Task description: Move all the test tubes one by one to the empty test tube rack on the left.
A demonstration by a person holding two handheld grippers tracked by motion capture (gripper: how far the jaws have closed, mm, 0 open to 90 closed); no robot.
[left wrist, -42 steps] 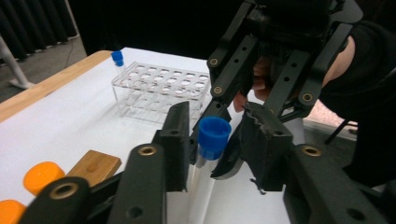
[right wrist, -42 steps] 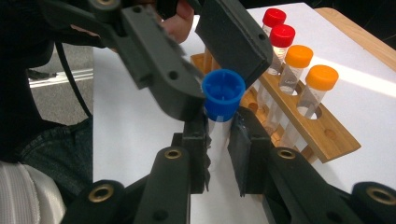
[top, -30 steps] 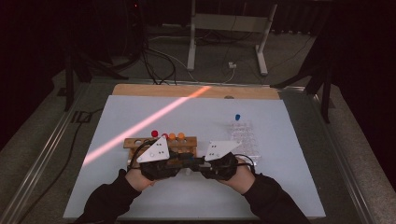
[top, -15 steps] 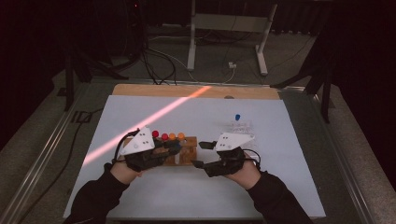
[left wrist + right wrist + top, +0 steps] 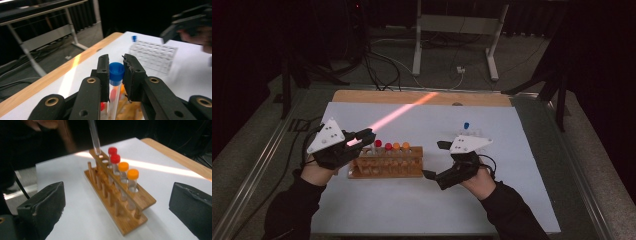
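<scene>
Lifting: left gripper (image 5: pixel 116 75) is gripping the blue-capped test tube (image 5: pixel 115 82), now nearly clear of the wooden rack (image 5: pixel 386 162); right gripper (image 5: pixel 438 159) has just been opening wide, empty, releasing the rack.

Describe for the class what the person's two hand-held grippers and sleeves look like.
Both the left gripper and the right gripper are black, with two flat black jaws on linkage arms set with brass-coloured rivets. Each carries a grey three-cornered plate dotted with small holes, and a black cable trails from each. The person wears dark long sleeves.
</scene>
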